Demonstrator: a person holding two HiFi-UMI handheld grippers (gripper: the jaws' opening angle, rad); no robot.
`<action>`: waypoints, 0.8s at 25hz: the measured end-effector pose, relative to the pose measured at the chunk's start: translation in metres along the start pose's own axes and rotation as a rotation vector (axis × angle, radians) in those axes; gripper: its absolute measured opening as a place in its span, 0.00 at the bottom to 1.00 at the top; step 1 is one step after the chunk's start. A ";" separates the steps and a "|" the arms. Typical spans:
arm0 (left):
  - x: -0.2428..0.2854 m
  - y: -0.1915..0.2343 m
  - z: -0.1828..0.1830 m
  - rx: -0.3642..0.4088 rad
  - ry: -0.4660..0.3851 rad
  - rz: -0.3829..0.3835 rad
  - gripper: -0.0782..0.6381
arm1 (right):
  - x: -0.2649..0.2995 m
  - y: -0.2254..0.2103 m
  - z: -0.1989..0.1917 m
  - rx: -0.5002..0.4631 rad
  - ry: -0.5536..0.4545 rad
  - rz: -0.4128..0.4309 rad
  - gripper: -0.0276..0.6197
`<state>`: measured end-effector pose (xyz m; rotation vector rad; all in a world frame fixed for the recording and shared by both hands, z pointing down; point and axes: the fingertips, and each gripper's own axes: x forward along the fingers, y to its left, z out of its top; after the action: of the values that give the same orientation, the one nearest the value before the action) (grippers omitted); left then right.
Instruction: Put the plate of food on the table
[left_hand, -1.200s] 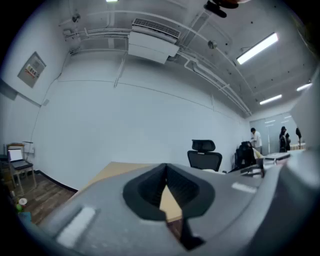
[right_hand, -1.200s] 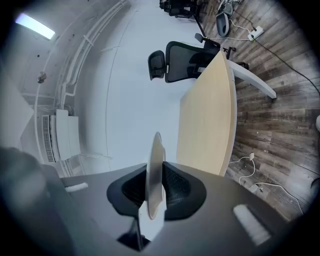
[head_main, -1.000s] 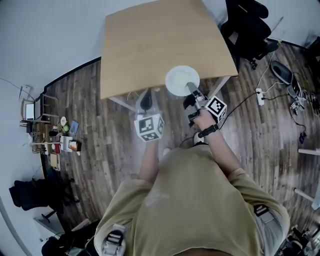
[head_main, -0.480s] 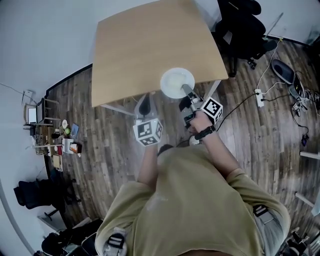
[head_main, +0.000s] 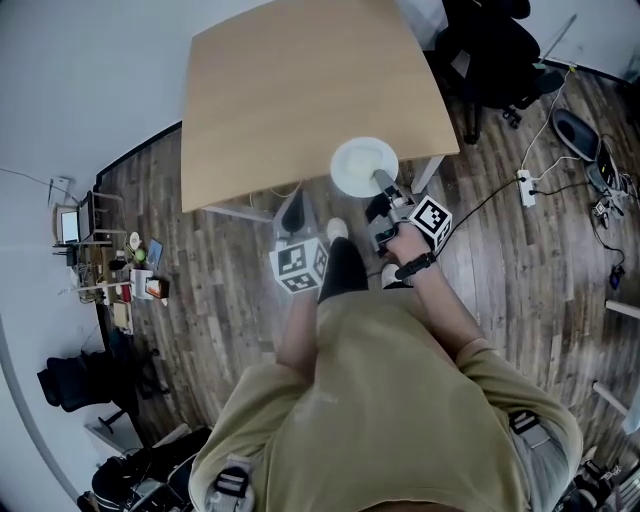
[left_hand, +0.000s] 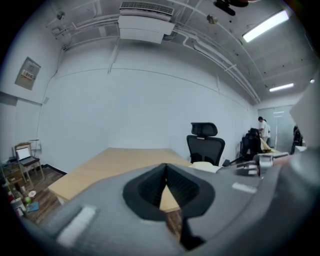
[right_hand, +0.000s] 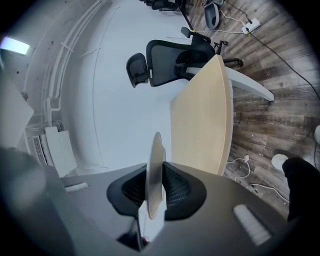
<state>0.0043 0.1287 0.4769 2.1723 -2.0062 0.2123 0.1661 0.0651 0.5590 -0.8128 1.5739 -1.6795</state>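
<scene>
Holding one white plate at the table's edge

**Head view:** One round, smooth white plate (head_main: 364, 166) sits over the near edge of the one table (head_main: 300, 90), which has a flat top of pale wood. The top of the plate looks plain white. I cannot tell if it touches the table. The right gripper (head_main: 383, 182) pinches the plate's near rim. The left gripper (head_main: 291, 208) is beside it, over the dark plank floor (head_main: 220, 260). One black chair (head_main: 490, 40) stands behind the table.

**Left gripper view:** The two grey jaws of the left gripper (left_hand: 165, 172) meet at their tips, with nothing between them. The pale table (left_hand: 120, 160) and one black chair (left_hand: 205, 142) are ahead.

**Right gripper view:** The right gripper (right_hand: 156, 192) squeezes the thin plate (right_hand: 156, 165), seen edge-on, between its two ribbed black pads. The table (right_hand: 205, 120) is just past it.
</scene>
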 end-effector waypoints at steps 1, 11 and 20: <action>0.007 0.000 -0.001 -0.008 0.003 -0.009 0.11 | 0.004 0.001 0.004 -0.013 -0.010 0.016 0.11; 0.108 0.013 0.026 -0.039 -0.033 -0.111 0.11 | 0.073 0.034 0.053 -0.118 -0.079 0.148 0.11; 0.200 0.059 0.083 -0.075 -0.100 -0.178 0.11 | 0.168 0.056 0.065 -0.178 -0.114 0.141 0.11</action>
<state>-0.0399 -0.0888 0.4429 2.3391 -1.8227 0.0044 0.1276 -0.1114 0.5062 -0.8496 1.6775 -1.3842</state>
